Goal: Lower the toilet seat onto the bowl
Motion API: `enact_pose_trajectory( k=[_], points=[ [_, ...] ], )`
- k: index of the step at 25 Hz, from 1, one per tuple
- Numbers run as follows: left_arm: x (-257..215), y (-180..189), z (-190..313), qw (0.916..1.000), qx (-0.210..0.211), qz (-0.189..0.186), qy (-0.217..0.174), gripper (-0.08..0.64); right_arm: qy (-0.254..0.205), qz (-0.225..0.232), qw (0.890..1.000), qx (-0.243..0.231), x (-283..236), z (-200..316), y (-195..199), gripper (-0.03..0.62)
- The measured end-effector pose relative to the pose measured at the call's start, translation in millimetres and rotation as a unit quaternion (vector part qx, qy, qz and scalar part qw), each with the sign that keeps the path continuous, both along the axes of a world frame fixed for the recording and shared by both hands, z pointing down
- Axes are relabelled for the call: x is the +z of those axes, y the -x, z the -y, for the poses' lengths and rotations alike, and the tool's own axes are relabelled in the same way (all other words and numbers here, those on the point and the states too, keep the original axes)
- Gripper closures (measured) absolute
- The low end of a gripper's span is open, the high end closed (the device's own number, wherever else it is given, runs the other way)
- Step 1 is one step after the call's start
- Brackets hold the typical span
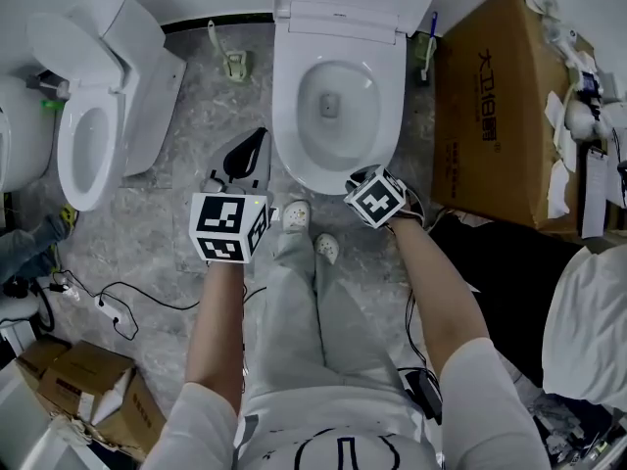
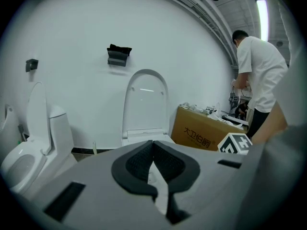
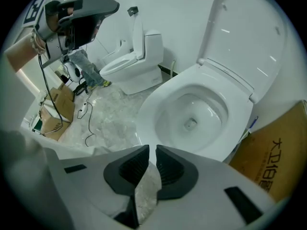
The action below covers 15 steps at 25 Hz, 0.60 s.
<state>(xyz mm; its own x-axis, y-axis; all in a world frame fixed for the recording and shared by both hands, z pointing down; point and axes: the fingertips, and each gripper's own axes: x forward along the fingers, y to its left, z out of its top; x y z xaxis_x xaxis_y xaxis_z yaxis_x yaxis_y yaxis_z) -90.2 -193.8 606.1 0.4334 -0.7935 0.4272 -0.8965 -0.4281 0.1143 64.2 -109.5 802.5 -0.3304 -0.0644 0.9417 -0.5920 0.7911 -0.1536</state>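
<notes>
The white toilet (image 1: 338,96) stands at the top middle of the head view, its bowl (image 3: 192,111) uncovered. Its lid (image 3: 242,35) stands upright against the wall and also shows in the left gripper view as the raised lid (image 2: 145,102). Whether the seat ring is raised with it I cannot tell. My left gripper (image 1: 257,137) hangs over the floor left of the bowl; its tips meet in the left gripper (image 2: 153,143), with nothing between them. My right gripper (image 3: 152,150) points steeply down at the bowl's front rim, a narrow slit between its jaws, nothing in it. Only its marker cube (image 1: 375,196) shows from above.
A second toilet (image 1: 88,130) stands at the left. A large cardboard box (image 1: 495,116) sits right of the bowl. Cables (image 1: 118,306) and small boxes (image 1: 88,385) lie on the floor at lower left. A person in a white shirt (image 2: 256,78) stands at the right.
</notes>
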Motion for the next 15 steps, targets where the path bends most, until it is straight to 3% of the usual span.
enact_pose_trajectory(
  k=[4,15],
  points=[
    [-14.7,-0.3,-5.8,1.0000,0.006,0.004,-0.002,0.551,-0.005,0.007,1.000,-0.006,-20.0,-2.7,1.3,0.554],
    [-58.9,4.2,-5.6,0.9999,0.002,0.005,-0.013,0.551,-0.051,0.031,0.998,-0.012,-86.5,8.5,8.2,0.565]
  ],
)
